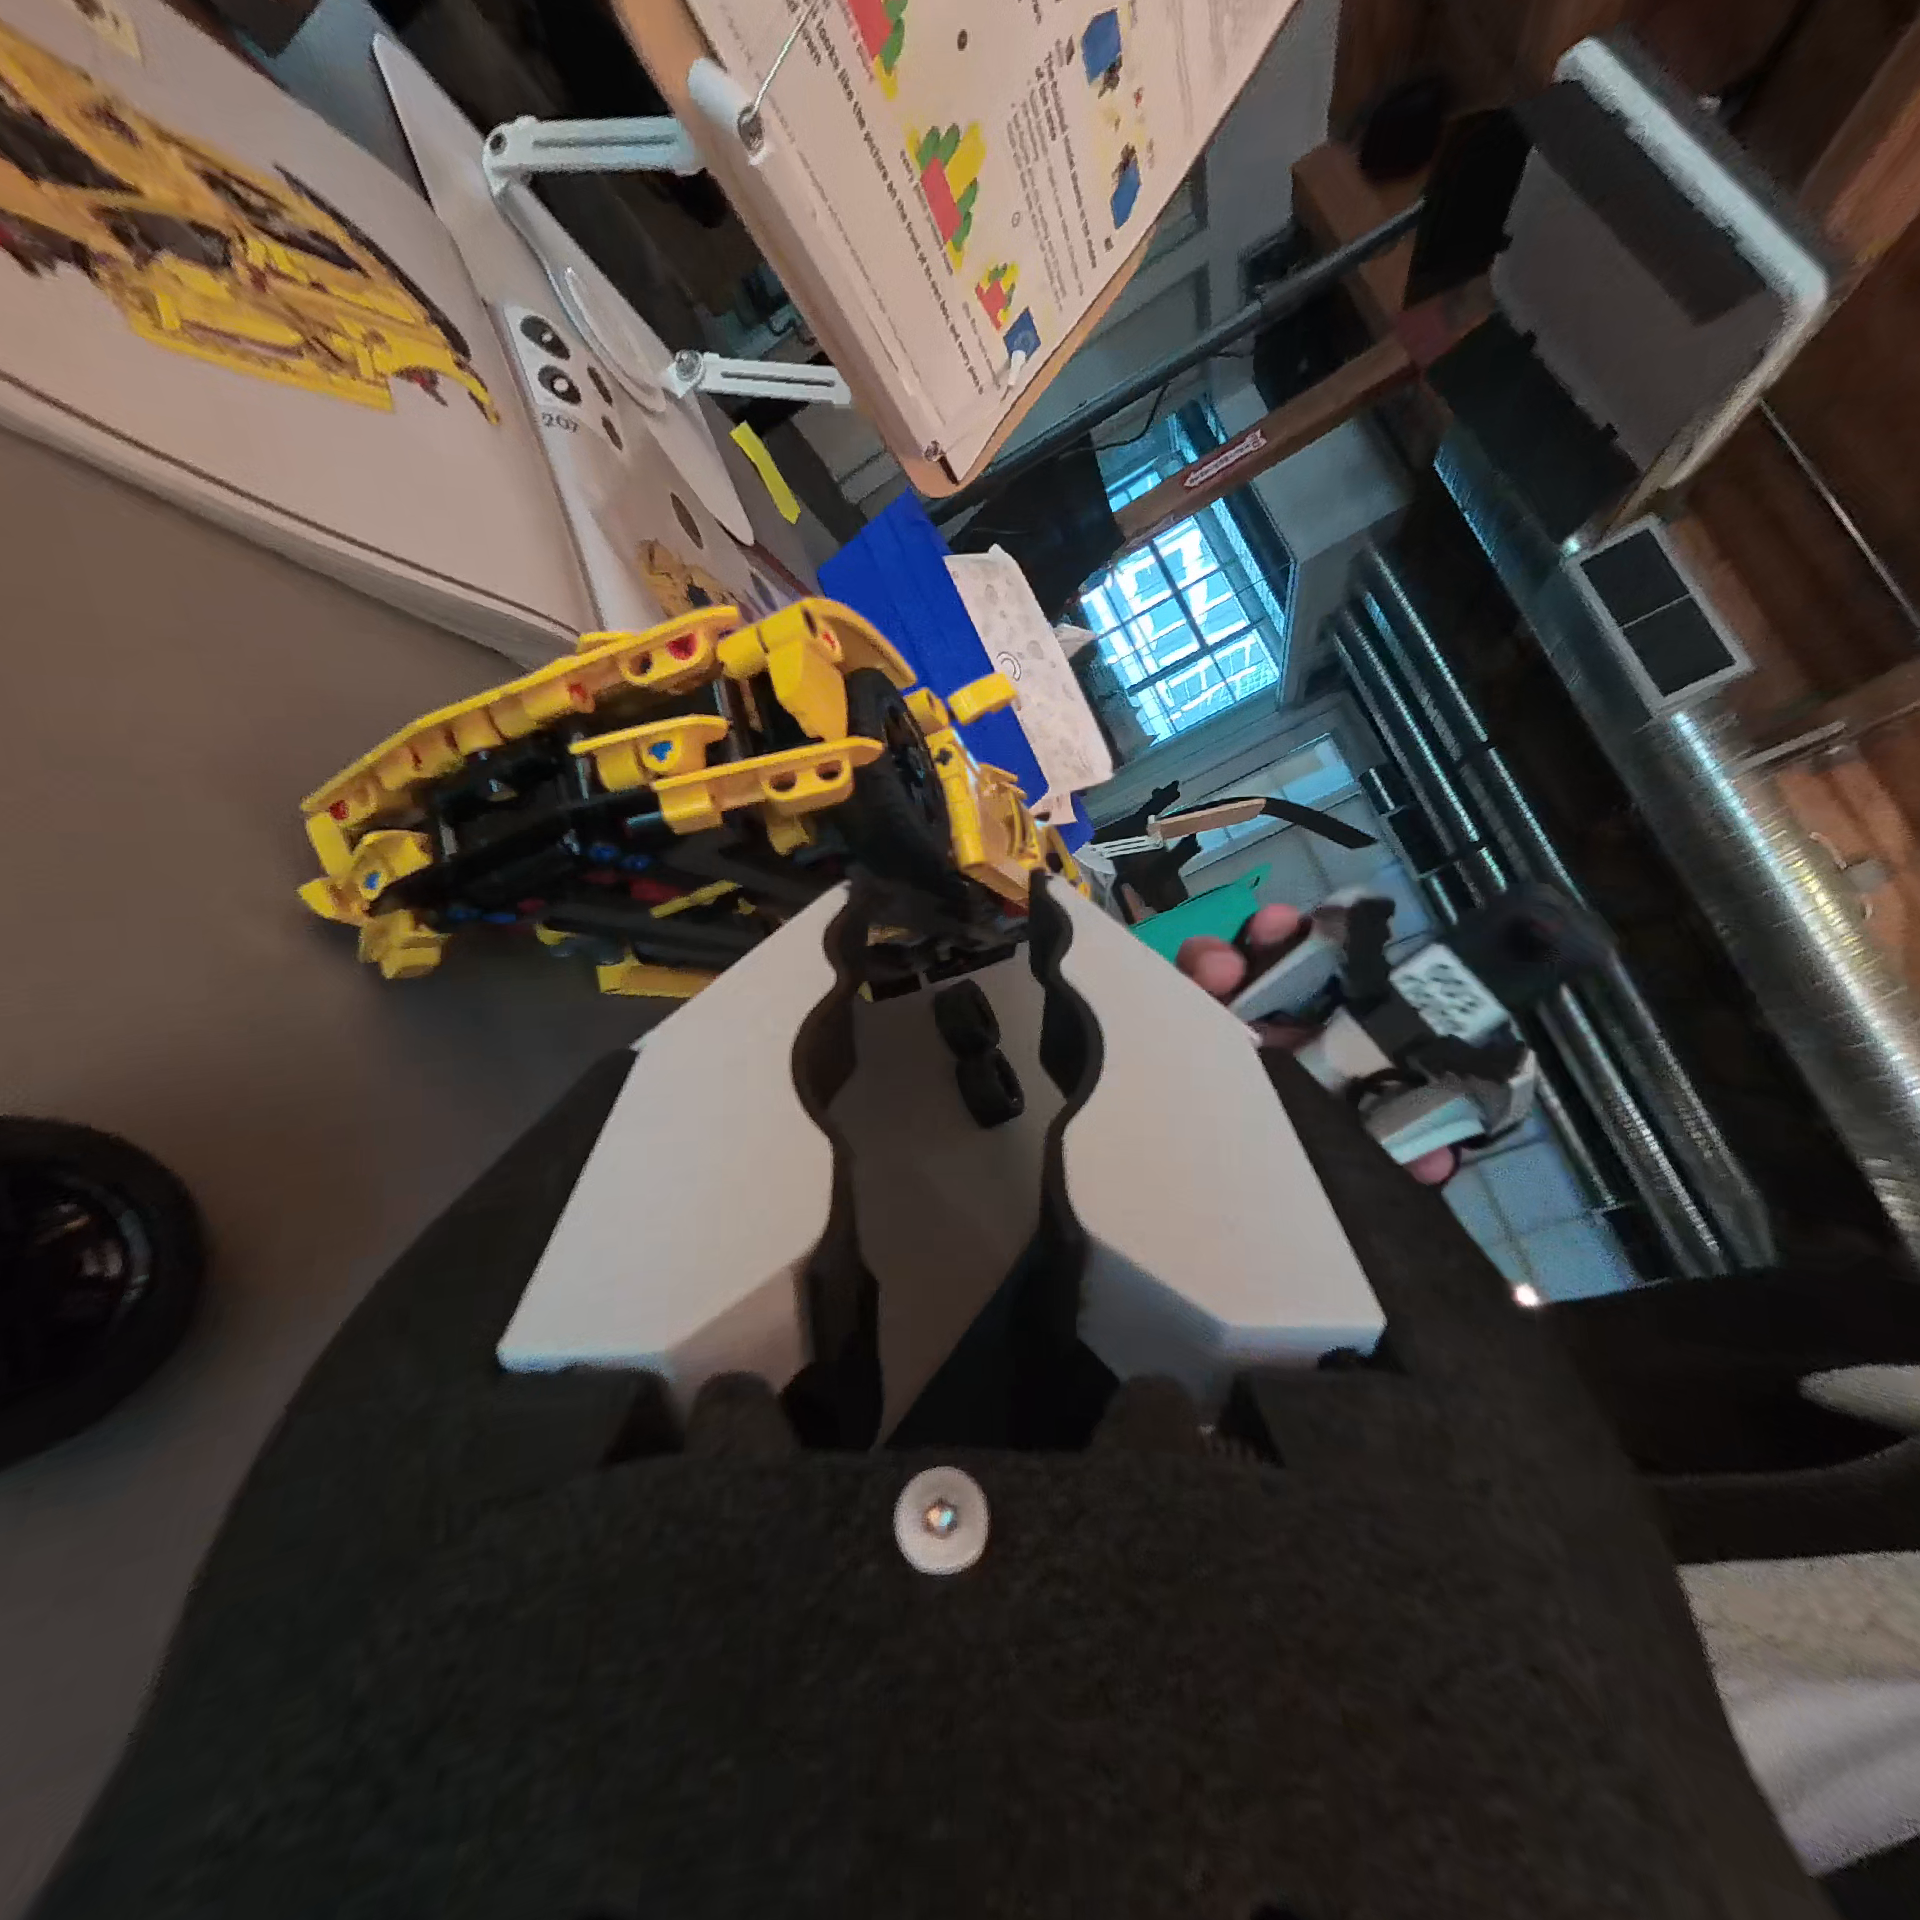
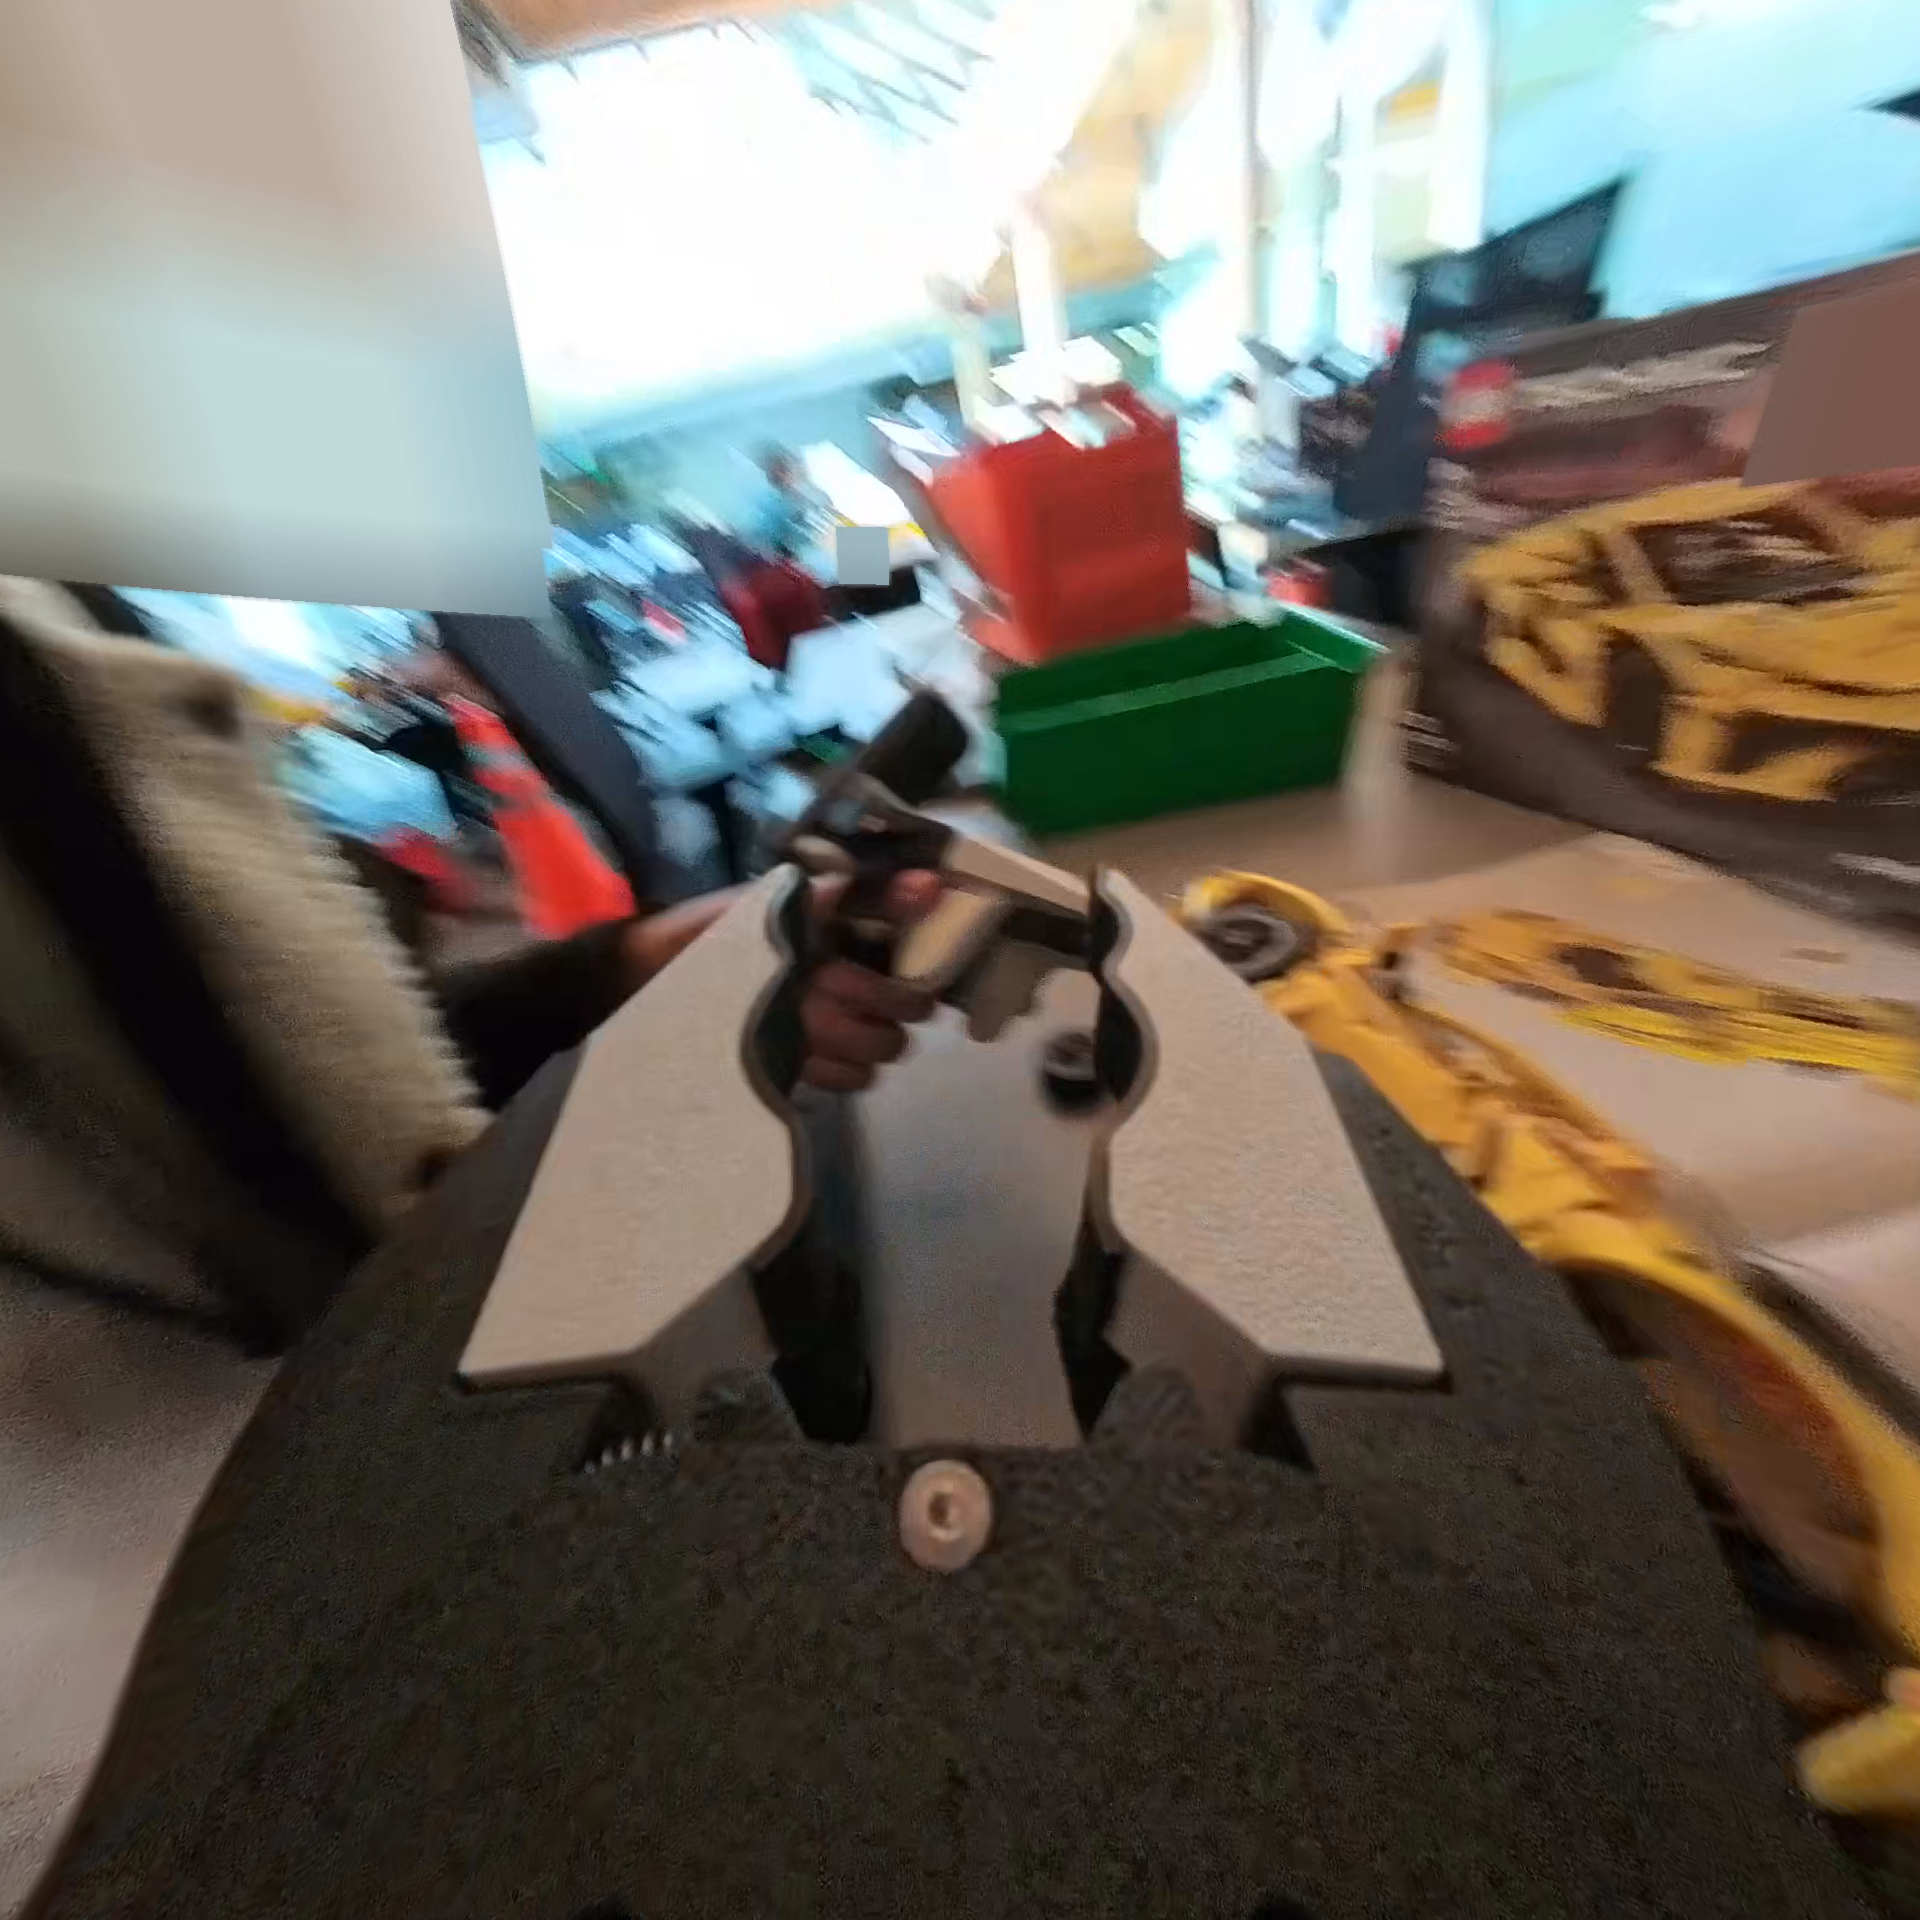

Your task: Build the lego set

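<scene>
The yellow and black lego car (image 1: 665,810) is tipped so that its black underside faces the left wrist view. My left gripper (image 1: 943,894) is shut on the car's near end, by a black wheel (image 1: 904,790). Small black pieces (image 1: 982,1060) lie on the grey table (image 1: 208,1039) under the jaws. In the blurred right wrist view the car (image 2: 1455,1091) runs from the centre to the lower right. My right gripper (image 2: 948,894) is open and empty. A small black round piece (image 2: 1070,1065) shows beside its right finger; I cannot tell if they touch. The left gripper (image 2: 987,914) shows beyond it.
The set's box (image 1: 208,312) and the open instruction booklet (image 1: 582,416) lie behind the car. A clipboard with a picture sheet (image 1: 935,208) hangs above. A blue bin (image 1: 914,623), a green bin (image 2: 1174,727) and a red box (image 2: 1070,520) stand farther off. A person's fleece sleeve (image 2: 208,935) is at left. To the small black round piece (image 2: 1070,1065): left tips about 12 cm, right tips about 25 cm.
</scene>
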`<control>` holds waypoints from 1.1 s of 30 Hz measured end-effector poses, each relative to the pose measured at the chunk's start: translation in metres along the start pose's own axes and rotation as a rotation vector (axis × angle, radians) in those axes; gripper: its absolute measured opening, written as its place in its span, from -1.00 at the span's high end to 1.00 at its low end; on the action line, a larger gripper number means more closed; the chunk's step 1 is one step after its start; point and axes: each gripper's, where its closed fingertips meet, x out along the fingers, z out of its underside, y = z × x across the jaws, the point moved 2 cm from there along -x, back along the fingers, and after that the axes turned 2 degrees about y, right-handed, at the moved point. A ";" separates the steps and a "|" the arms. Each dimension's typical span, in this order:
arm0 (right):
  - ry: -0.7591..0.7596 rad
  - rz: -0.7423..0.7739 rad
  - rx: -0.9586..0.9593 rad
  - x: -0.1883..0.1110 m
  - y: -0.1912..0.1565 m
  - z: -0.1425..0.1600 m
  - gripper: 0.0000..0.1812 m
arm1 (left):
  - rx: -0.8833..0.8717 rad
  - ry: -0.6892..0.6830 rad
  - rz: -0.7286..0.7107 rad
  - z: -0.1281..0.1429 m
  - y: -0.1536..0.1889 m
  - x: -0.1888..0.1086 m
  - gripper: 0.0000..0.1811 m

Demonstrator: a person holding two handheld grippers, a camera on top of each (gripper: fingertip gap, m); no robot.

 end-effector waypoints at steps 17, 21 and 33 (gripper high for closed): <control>-0.057 0.403 -0.150 -0.069 0.039 0.068 1.00 | 0.442 0.144 0.017 -0.006 -0.004 -0.045 0.66; -0.099 0.419 -0.178 -0.066 0.039 0.074 1.00 | 0.428 0.108 0.034 -0.001 -0.002 -0.043 0.65; -0.358 0.805 -0.217 -0.193 0.072 0.035 0.63 | 0.498 0.106 0.011 0.001 0.002 -0.044 0.65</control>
